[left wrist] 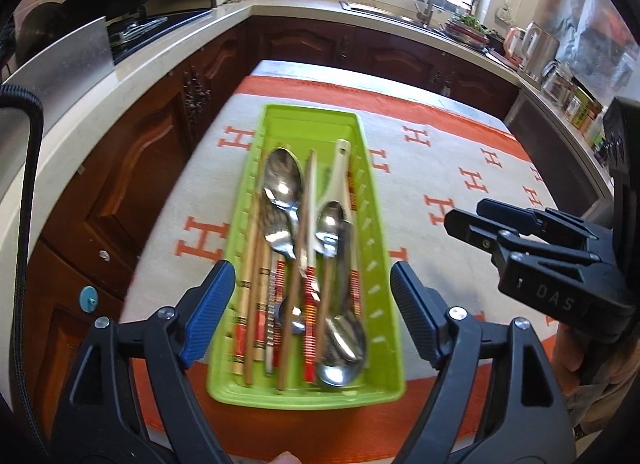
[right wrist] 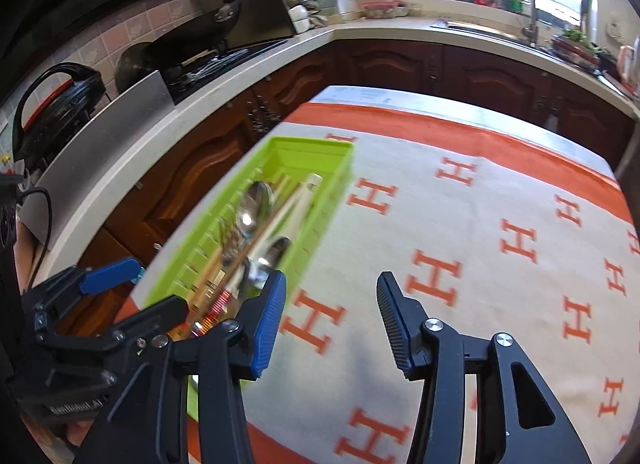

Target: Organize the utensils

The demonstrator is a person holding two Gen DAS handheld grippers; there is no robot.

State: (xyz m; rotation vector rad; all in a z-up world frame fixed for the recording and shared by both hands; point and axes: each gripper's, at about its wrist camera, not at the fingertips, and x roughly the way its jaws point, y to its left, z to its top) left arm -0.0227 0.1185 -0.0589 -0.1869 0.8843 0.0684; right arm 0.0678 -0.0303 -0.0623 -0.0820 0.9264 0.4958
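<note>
Over the green tray (left wrist: 372, 248), where spoons (left wrist: 282, 179) and chopsticks (left wrist: 250, 264) lie gathered lengthwise, left claw (left wrist: 312, 304) hangs wide open and empty, right claw (right wrist: 332, 320) beside the tray half-open, empty over the surface (right wrist: 480, 264), sorting apparently done.

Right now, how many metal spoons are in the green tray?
3 clearly: one large metal spoon at the far left of the green tray, bowl at; a smaller one mid-tray; one large at the near right. More may hide among the chopsticks.
</note>
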